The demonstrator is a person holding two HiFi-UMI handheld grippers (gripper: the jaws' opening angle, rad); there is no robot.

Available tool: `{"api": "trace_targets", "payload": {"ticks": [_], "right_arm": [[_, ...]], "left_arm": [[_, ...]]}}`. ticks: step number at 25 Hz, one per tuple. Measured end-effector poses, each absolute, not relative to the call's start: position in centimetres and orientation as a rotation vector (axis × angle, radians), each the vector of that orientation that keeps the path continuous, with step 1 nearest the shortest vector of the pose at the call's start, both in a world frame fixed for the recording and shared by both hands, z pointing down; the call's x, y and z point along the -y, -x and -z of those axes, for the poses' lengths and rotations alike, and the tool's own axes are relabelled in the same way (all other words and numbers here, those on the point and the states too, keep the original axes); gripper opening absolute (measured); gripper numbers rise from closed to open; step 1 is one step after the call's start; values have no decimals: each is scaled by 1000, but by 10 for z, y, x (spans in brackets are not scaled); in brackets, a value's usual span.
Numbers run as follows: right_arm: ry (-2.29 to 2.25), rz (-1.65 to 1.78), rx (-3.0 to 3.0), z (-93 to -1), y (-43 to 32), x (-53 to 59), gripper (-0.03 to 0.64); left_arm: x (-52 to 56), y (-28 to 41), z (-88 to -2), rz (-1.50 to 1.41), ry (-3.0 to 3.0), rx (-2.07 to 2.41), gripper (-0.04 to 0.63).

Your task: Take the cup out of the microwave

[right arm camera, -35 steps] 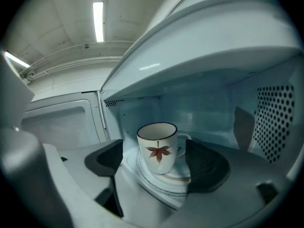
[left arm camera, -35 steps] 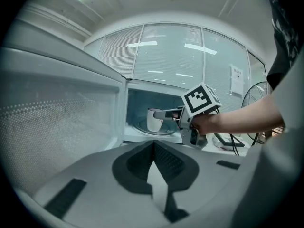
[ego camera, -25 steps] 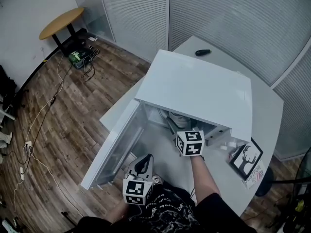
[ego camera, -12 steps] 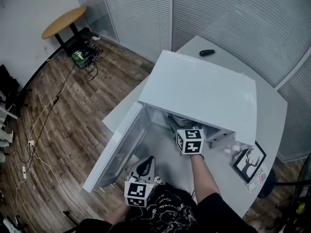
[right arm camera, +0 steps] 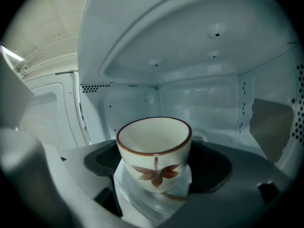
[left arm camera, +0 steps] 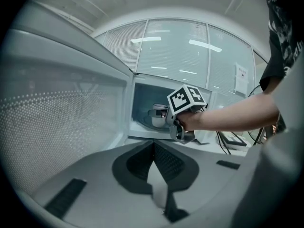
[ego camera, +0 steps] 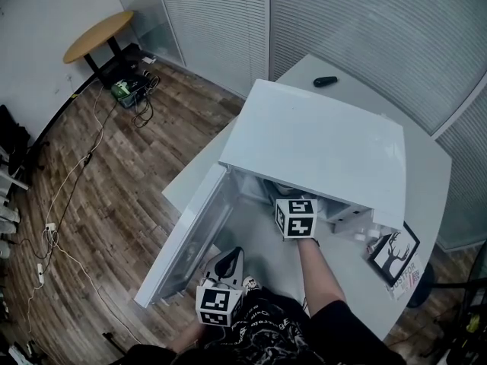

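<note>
A white microwave (ego camera: 319, 147) stands on the pale table (ego camera: 426, 196) with its door (ego camera: 190, 238) swung open to the left. Inside, a cream cup (right arm camera: 154, 151) with a brown rim and a brown leaf mark stands upright on the glass turntable; the left gripper view also catches the cup (left arm camera: 158, 117). My right gripper (right arm camera: 154, 177) reaches into the cavity, open, with one pad on each side of the cup's lower body. From above, only the right gripper's marker cube (ego camera: 296, 217) shows; its jaws are hidden under the microwave top. My left gripper (ego camera: 227, 261) hangs back by the door, shut and empty.
A framed deer picture (ego camera: 392, 253) lies on the table right of the microwave. A small black object (ego camera: 326, 81) lies behind it. Far left on the wooden floor are a round wooden table (ego camera: 97, 36) and cables (ego camera: 129, 90).
The right gripper has edged slightly deeper into the microwave opening. The left gripper has stayed where it was.
</note>
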State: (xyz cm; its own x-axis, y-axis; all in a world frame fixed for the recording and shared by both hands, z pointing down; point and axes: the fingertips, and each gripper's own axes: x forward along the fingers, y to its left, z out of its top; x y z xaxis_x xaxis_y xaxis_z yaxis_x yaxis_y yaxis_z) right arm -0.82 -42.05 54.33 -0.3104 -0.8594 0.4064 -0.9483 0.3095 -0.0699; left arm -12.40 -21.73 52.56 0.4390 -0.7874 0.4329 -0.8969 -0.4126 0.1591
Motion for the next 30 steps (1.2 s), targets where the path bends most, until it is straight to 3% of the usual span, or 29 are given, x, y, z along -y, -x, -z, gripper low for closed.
{"api": "trace_targets", "payload": {"ticks": [30], "right_arm": [[-1683, -414, 2234, -550, 7, 427, 402]], "left_arm": [[222, 127, -525, -411, -2343, 1416, 6]]}}
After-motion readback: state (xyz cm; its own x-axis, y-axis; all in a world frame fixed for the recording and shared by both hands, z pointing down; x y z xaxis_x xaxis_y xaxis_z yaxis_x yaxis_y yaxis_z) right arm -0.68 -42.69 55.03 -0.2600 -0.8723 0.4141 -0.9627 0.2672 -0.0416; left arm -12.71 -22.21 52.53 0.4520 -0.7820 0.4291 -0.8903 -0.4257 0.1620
